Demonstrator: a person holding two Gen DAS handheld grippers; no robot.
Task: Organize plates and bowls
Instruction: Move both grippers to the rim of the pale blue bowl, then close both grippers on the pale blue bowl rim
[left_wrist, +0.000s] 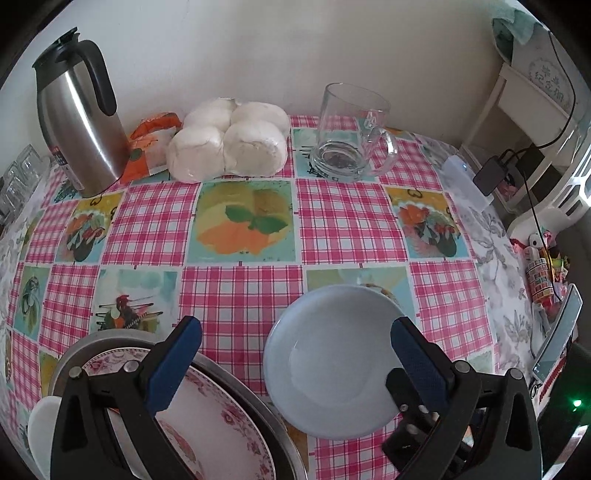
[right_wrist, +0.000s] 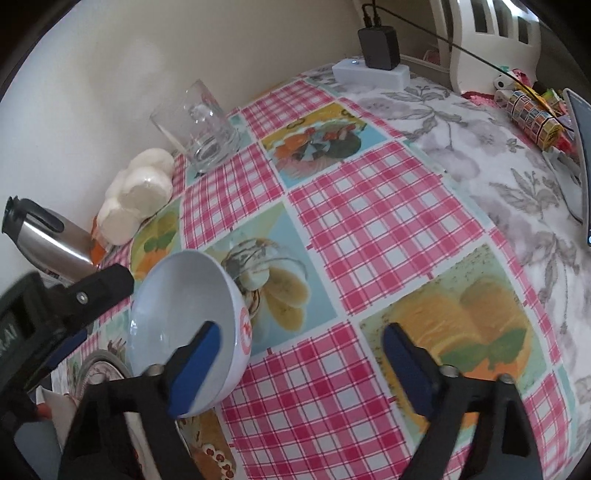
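The worktop (left_wrist: 240, 291) is covered by a smooth, faintly shiny printed sheet that looks like oilcloth, and the pale blue bowl (left_wrist: 332, 365) on it is glossy glazed ceramic with soft highlights, as is the flower-patterned plate (left_wrist: 221, 417) lying in a dull grey metal dish (left_wrist: 258, 402). The jug (left_wrist: 79, 122) has a brushed steel body with a matt black plastic lid and handle, the mug (left_wrist: 351, 133) is clear smooth glass, and the white buns (left_wrist: 229, 140) sit in thin crinkled plastic wrap. The left tongs (left_wrist: 295, 373) are matt black plastic with blue, finely textured rubbery pads (left_wrist: 421, 365).
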